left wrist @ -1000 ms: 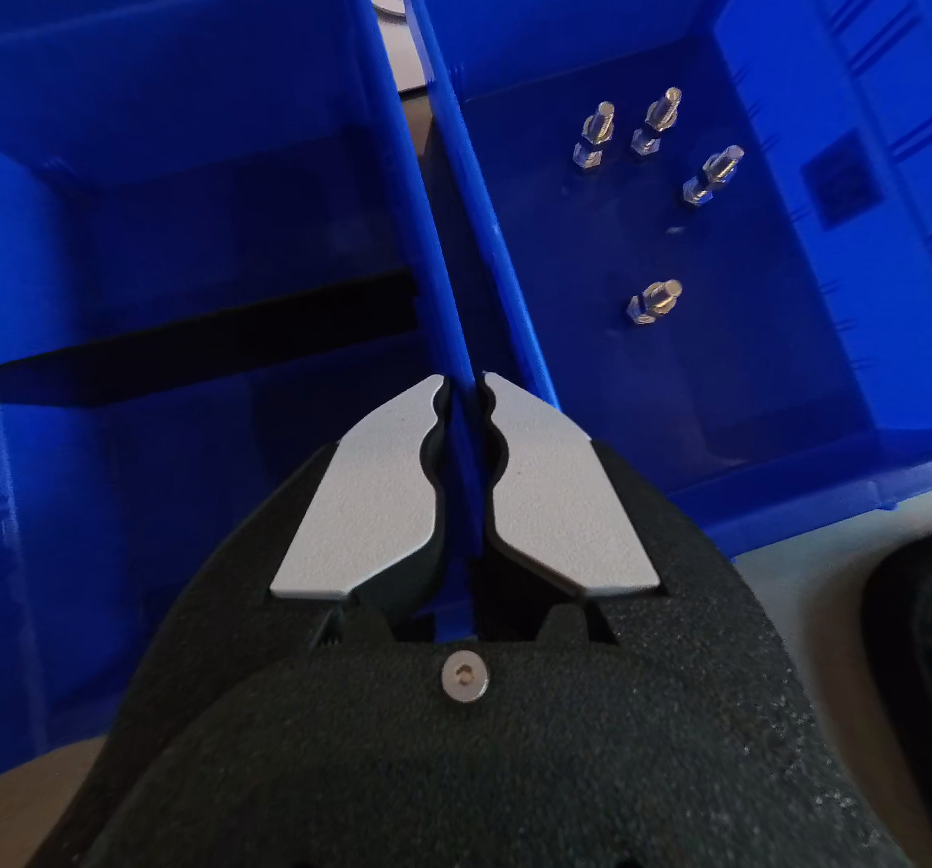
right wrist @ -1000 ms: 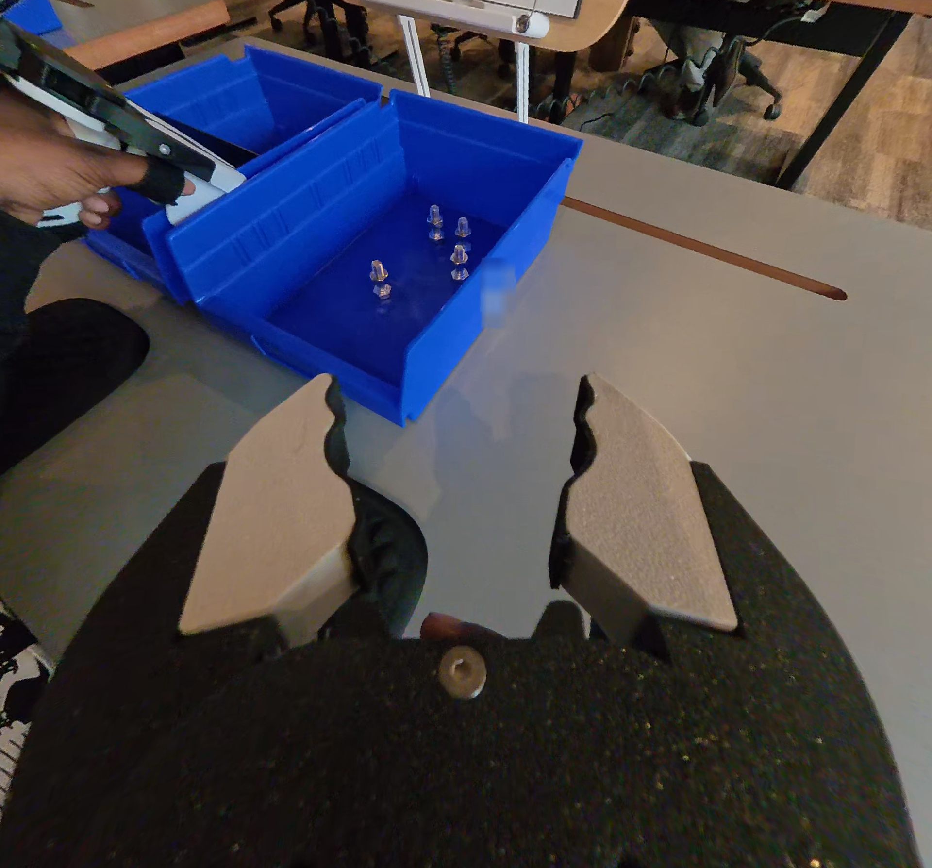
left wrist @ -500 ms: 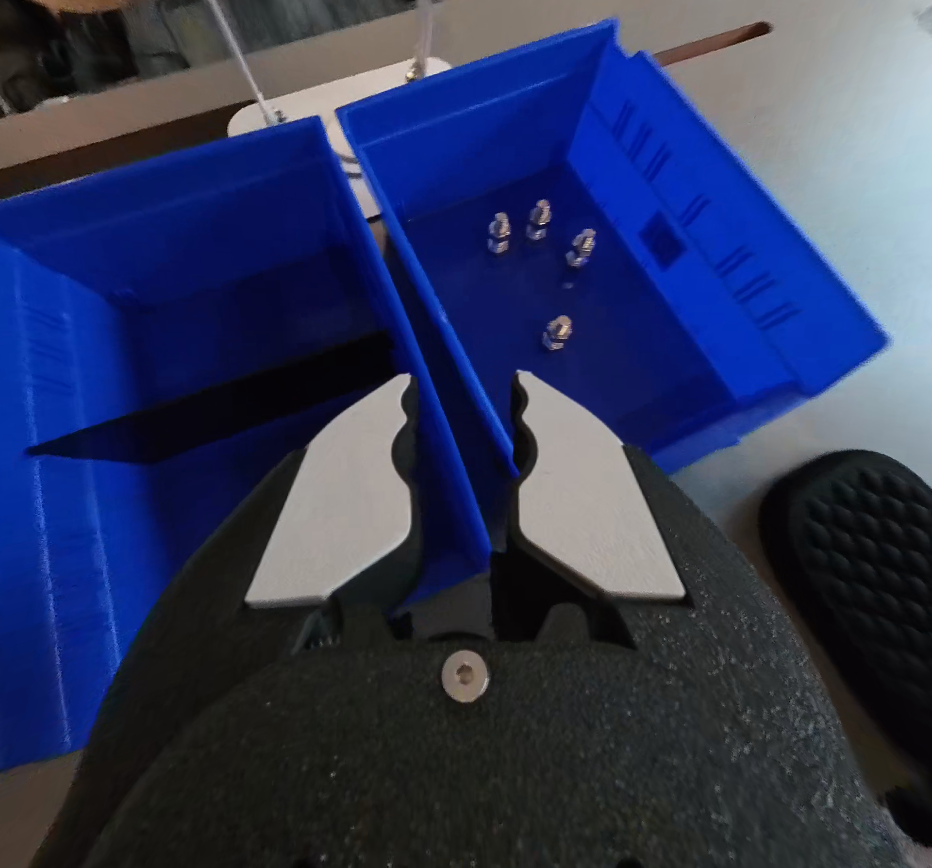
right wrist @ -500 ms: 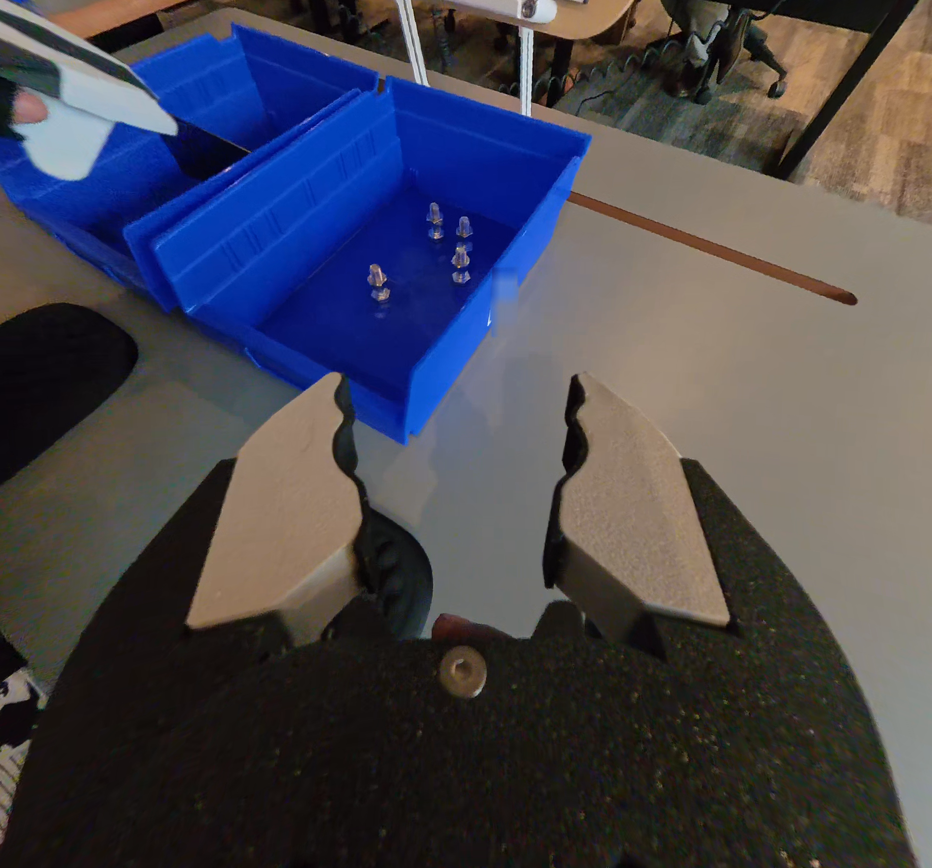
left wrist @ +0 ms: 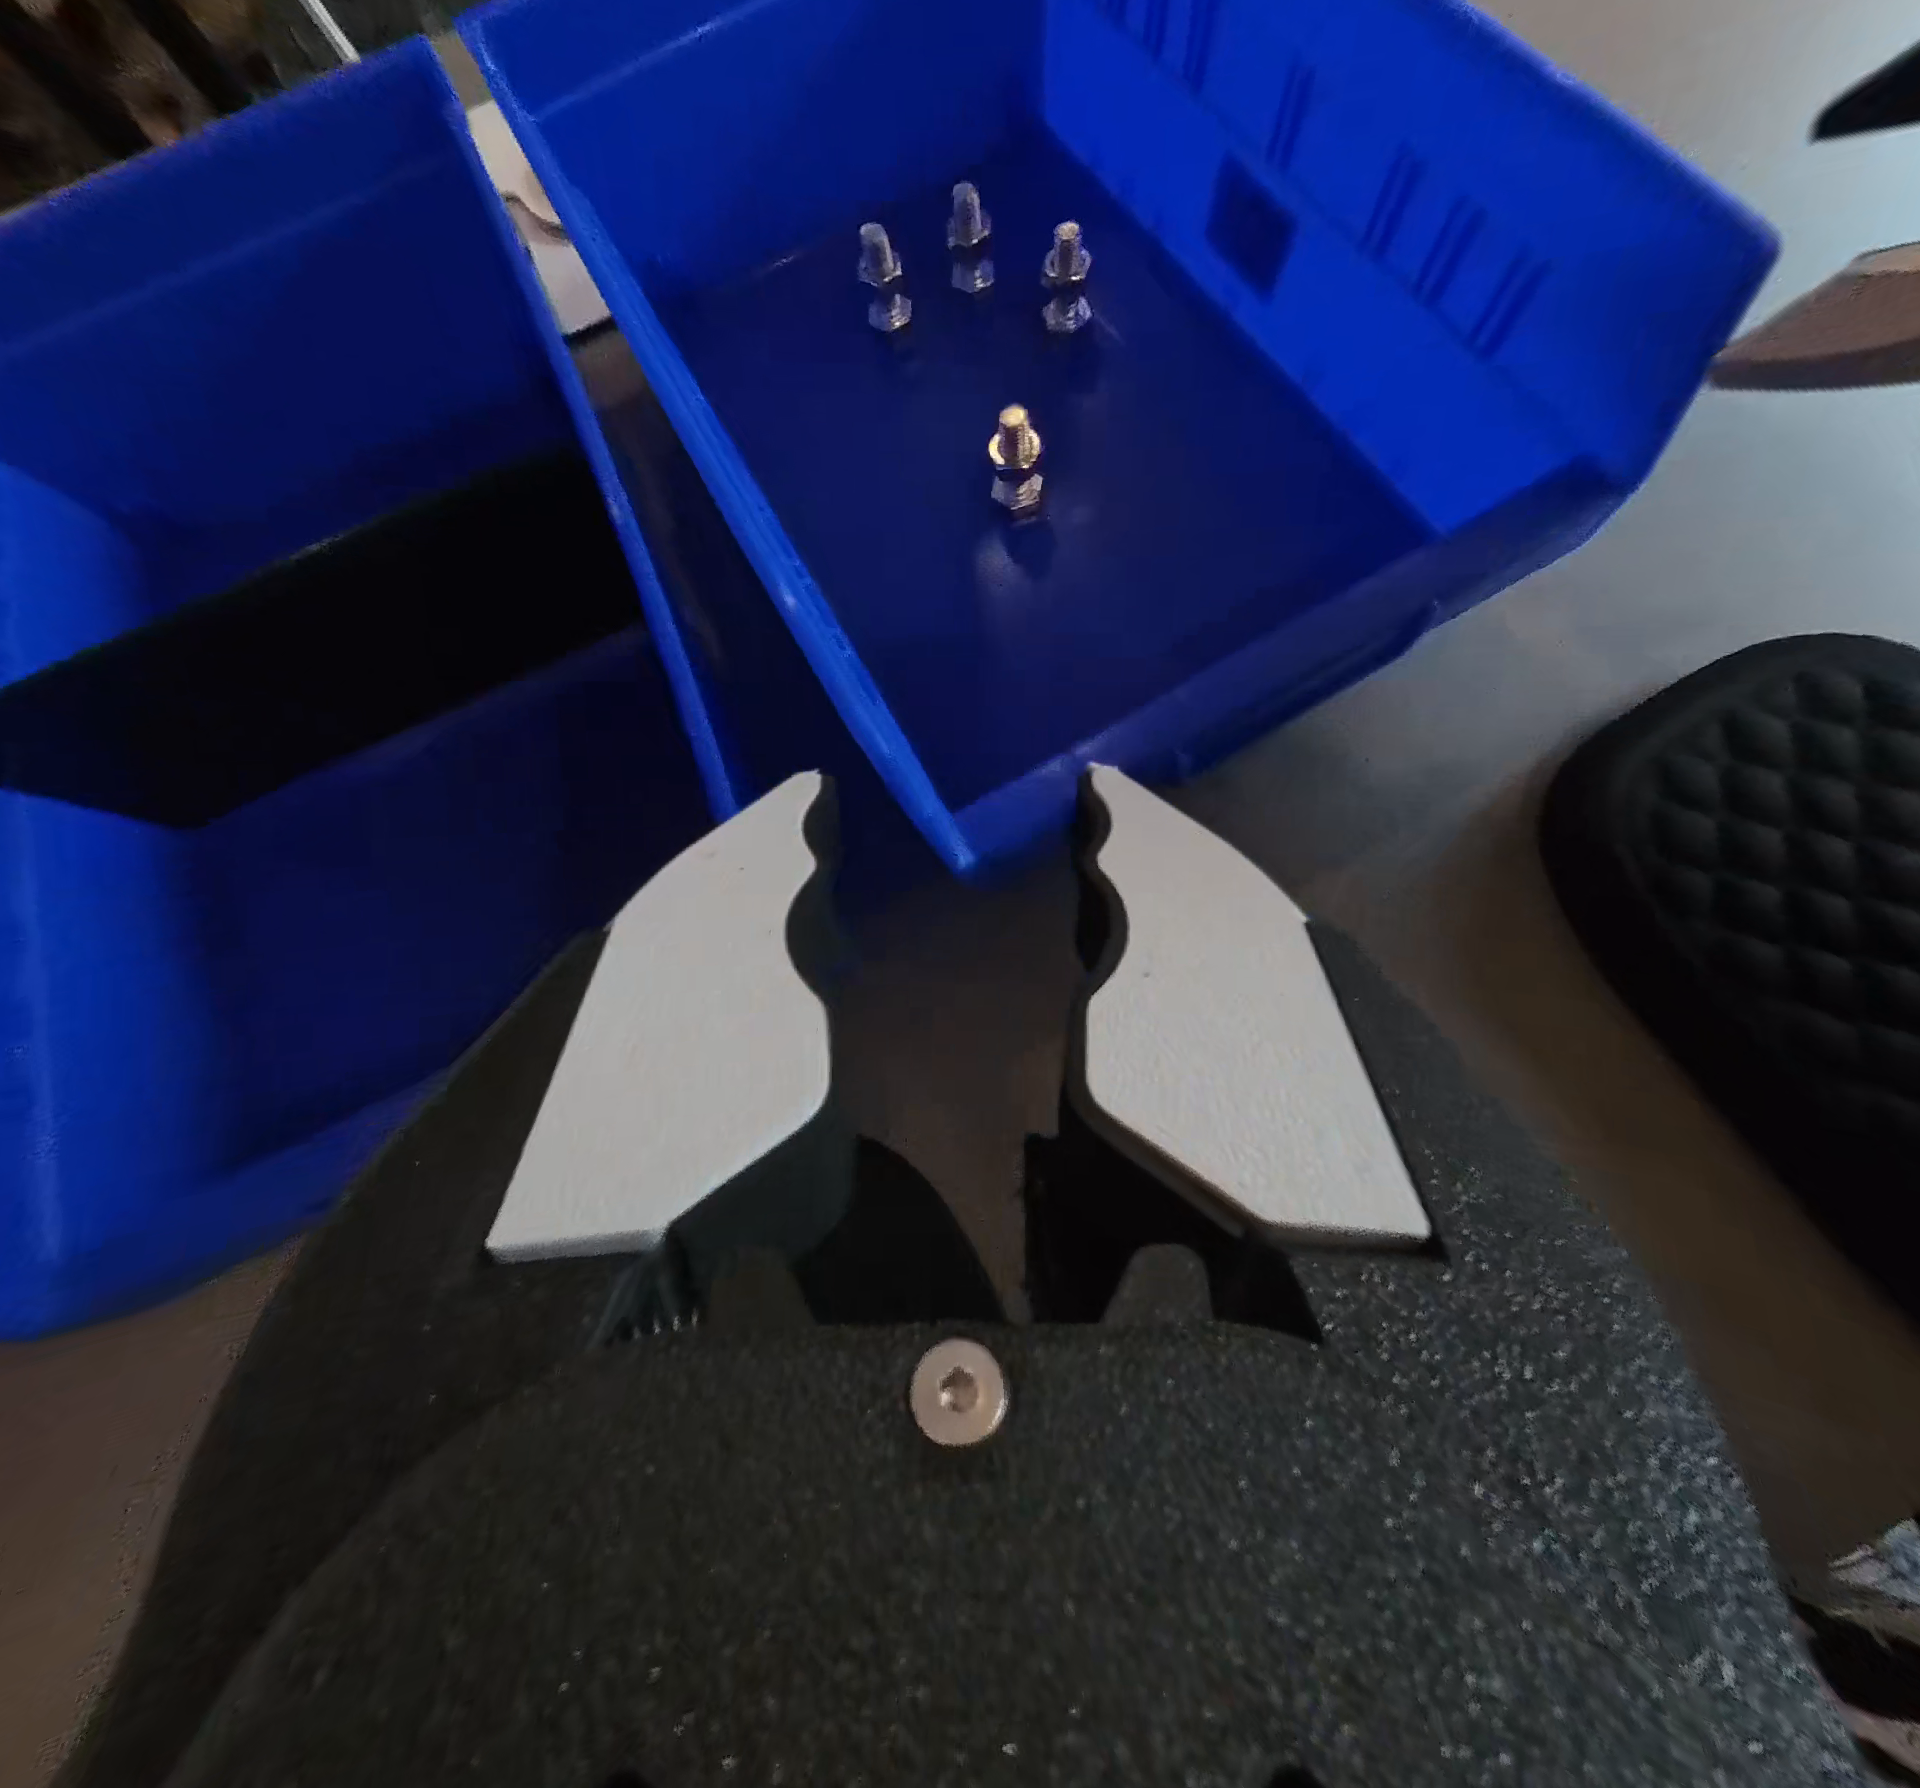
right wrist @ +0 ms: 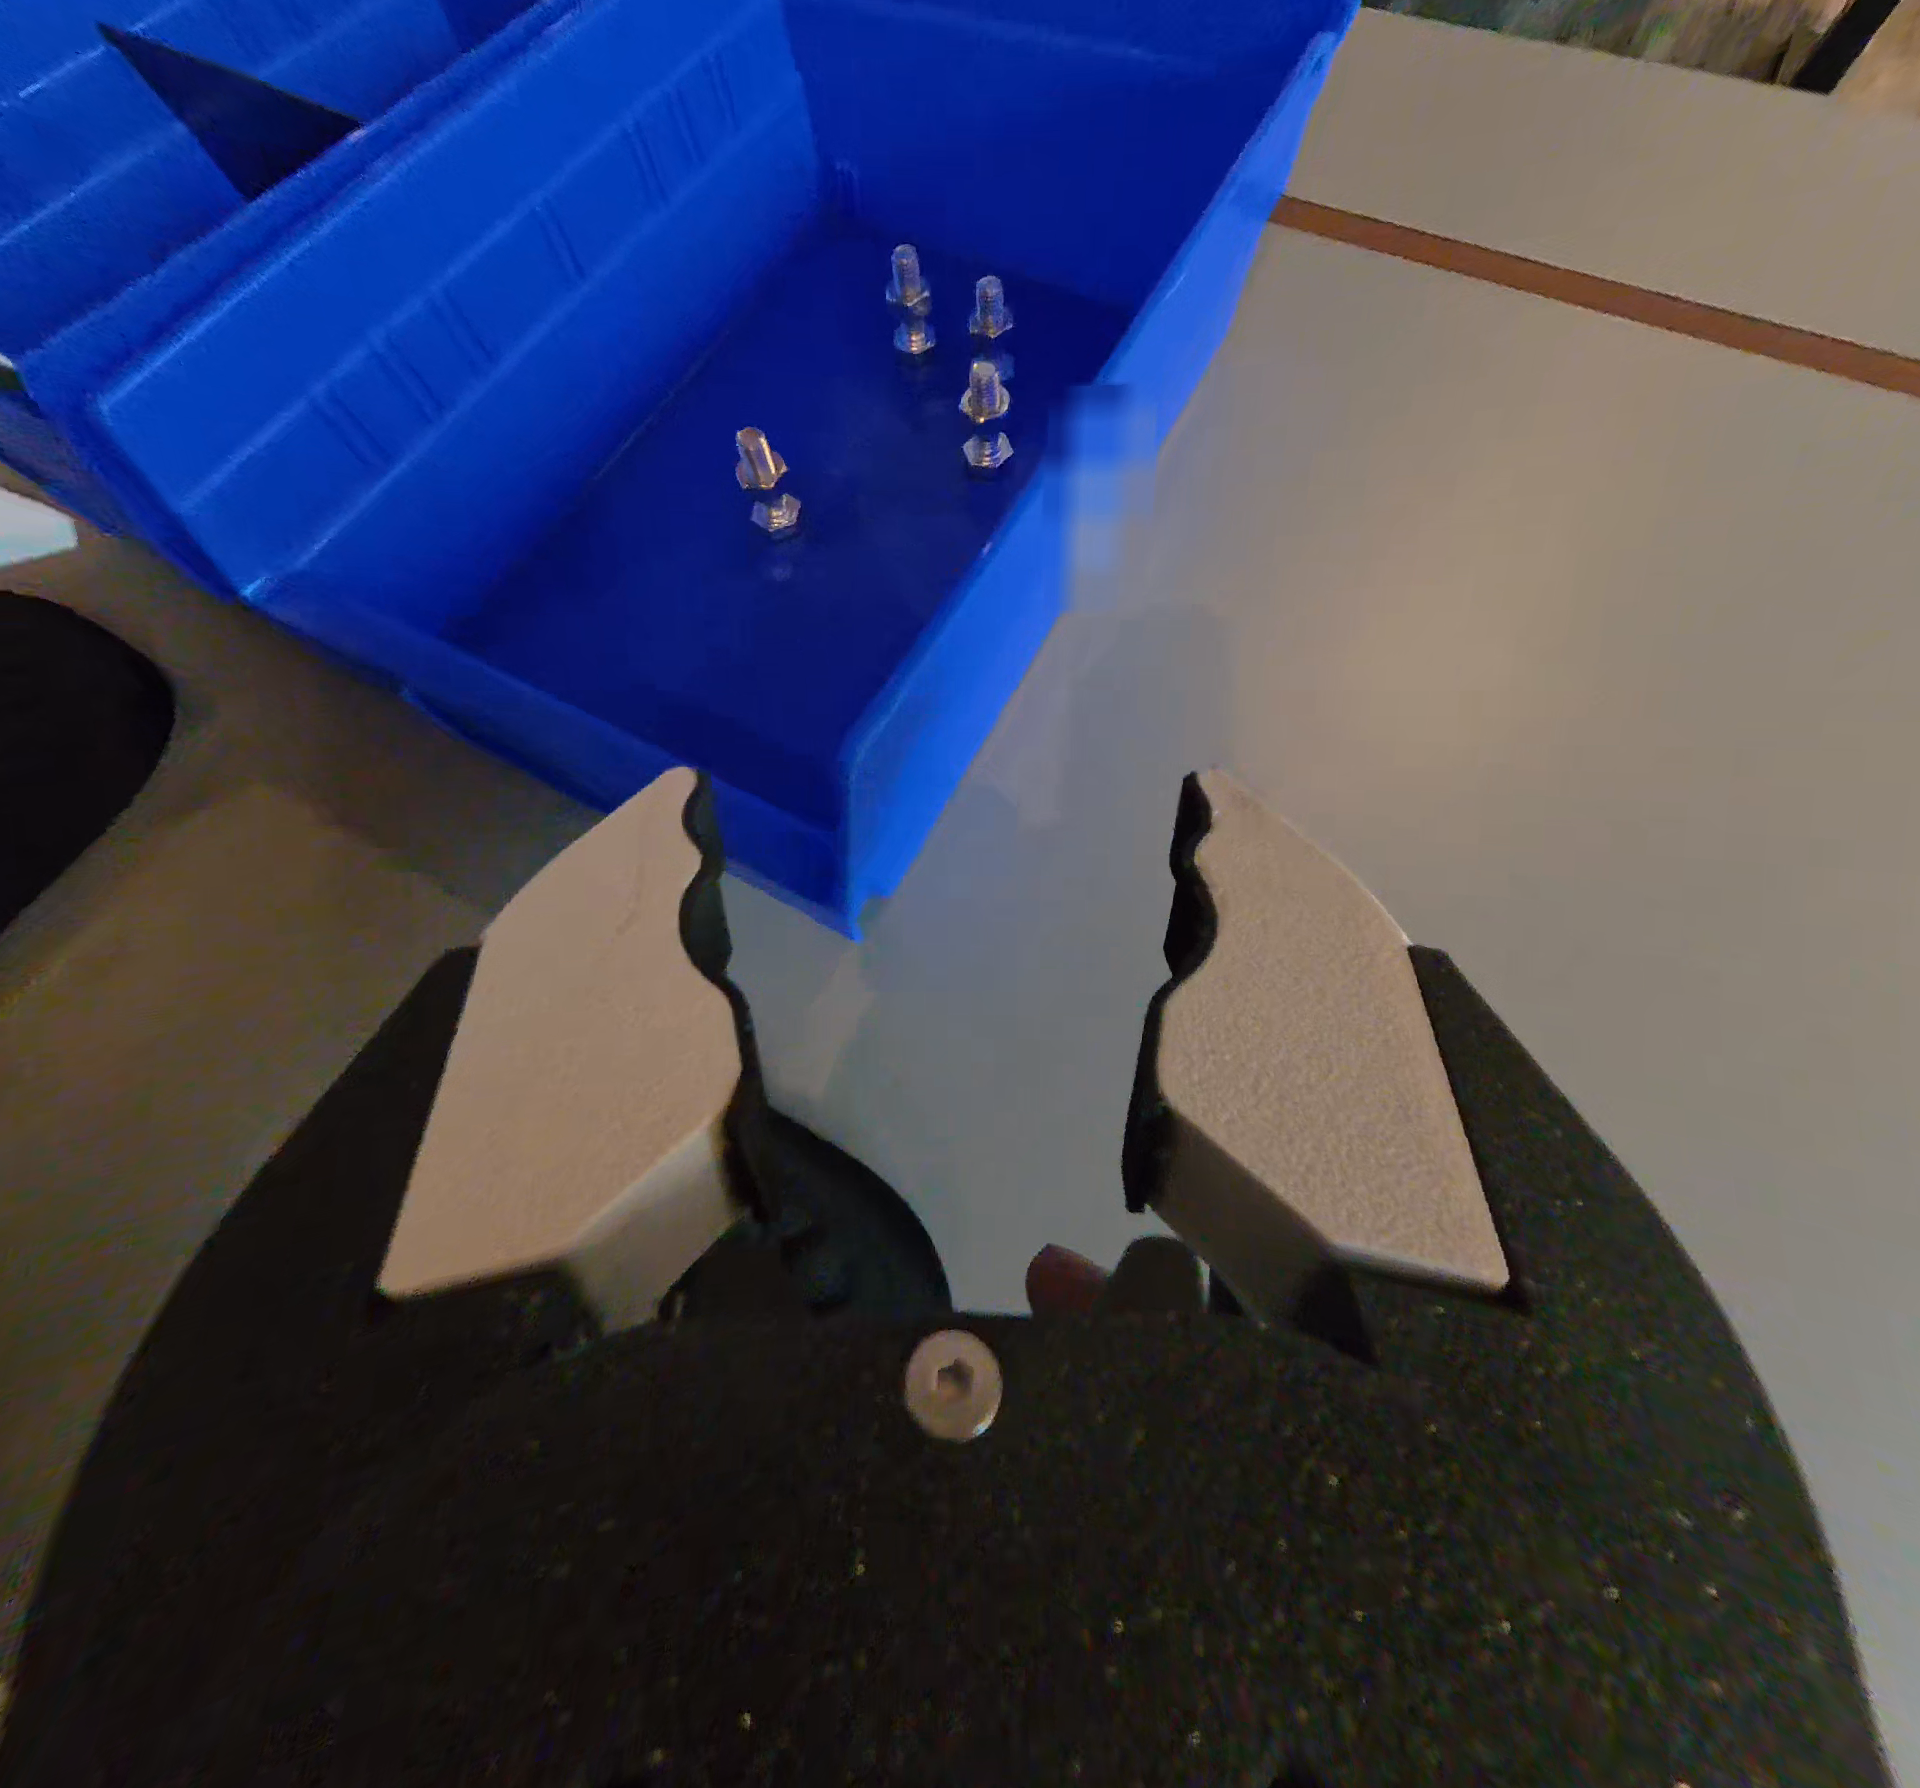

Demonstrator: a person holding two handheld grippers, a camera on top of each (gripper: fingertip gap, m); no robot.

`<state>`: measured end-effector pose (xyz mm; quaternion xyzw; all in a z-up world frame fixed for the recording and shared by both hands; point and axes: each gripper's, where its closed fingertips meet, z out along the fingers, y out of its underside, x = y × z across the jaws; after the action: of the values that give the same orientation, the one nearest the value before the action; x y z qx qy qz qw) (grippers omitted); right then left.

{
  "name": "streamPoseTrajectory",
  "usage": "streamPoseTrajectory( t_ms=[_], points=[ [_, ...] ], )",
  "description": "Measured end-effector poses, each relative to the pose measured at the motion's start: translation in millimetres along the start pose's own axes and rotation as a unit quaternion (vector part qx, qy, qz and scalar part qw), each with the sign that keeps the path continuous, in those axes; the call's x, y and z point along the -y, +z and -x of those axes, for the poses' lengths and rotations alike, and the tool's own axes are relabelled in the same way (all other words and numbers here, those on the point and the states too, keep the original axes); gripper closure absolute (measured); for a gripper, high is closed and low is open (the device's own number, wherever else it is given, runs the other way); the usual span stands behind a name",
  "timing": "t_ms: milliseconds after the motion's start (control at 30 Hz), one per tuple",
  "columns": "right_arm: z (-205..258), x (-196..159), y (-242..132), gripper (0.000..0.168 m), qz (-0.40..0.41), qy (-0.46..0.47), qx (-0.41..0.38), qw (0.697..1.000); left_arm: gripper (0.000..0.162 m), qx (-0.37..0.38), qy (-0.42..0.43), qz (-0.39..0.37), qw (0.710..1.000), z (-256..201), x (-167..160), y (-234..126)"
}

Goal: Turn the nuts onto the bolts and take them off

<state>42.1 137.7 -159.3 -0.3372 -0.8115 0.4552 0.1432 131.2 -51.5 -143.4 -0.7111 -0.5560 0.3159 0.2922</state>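
Several silver bolts with nuts on them stand upright on the floor of a blue bin (left wrist: 1299, 533). The nearest bolt (left wrist: 1014, 462) stands alone and three more (left wrist: 966, 226) stand behind it. In the right wrist view the same bin (right wrist: 1195, 304) holds the bolts (right wrist: 764, 476). My left gripper (left wrist: 951, 793) is open and empty, just in front of the bin's near left corner. My right gripper (right wrist: 940, 788) is open and empty, above the table by the bin's near right corner. Its fingertips (left wrist: 1849, 336) show at the right edge of the left wrist view.
A second blue bin (left wrist: 208, 907) with a black divider (left wrist: 312, 637) stands to the left, touching the first. A black quilted pad (left wrist: 1745, 886) lies on the grey table at the right. A brown strip (right wrist: 1610, 294) crosses the table behind.
My left gripper let go of the wall between the bins, opened and drew back and to the right. My right gripper moved forward, closer to the bin with the bolts.
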Motion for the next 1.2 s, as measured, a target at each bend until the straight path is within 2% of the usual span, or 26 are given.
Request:
streamPoseTrajectory(
  t_ms=[333,400,567,700,833,900,1000,1200],
  points=[
    [6,-13,28,0.098,0.011,-0.022,-0.025,0.999,0.121,0.024,-0.022,-0.019,0.999,2,-16,28],
    [6,-11,31,0.102,0.009,-0.026,-0.027,0.999,0.127,0.023,-0.027,-0.019,0.999,4,-17,35],
    [3,-13,41,0.106,0.024,-0.031,-0.036,0.999,0.13,0.019,-0.04,-0.031,0.999,3,-15,46],
    [2,-16,49,0.115,0.044,-0.041,-0.047,0.997,0.131,0.028,-0.035,-0.028,0.999,4,-15,52],
    [1,-18,51,0.125,0.05,-0.049,-0.06,0.996,0.142,0.063,0.014,-0.003,0.998,9,-23,55],
    [1,-18,50,0.134,0.047,-0.053,-0.063,0.995,0.15,0.073,0.024,-0.004,0.997,10,-23,55],
    [2,-17,50,0.152,0.045,-0.058,-0.065,0.995,0.153,0.061,0.01,-0.013,0.998,8,-21,57],
    [-3,-19,46,0.157,0.046,-0.064,-0.079,0.994,0.153,0.059,0.028,-0.041,0.997,4,-14,54]
  ],
)
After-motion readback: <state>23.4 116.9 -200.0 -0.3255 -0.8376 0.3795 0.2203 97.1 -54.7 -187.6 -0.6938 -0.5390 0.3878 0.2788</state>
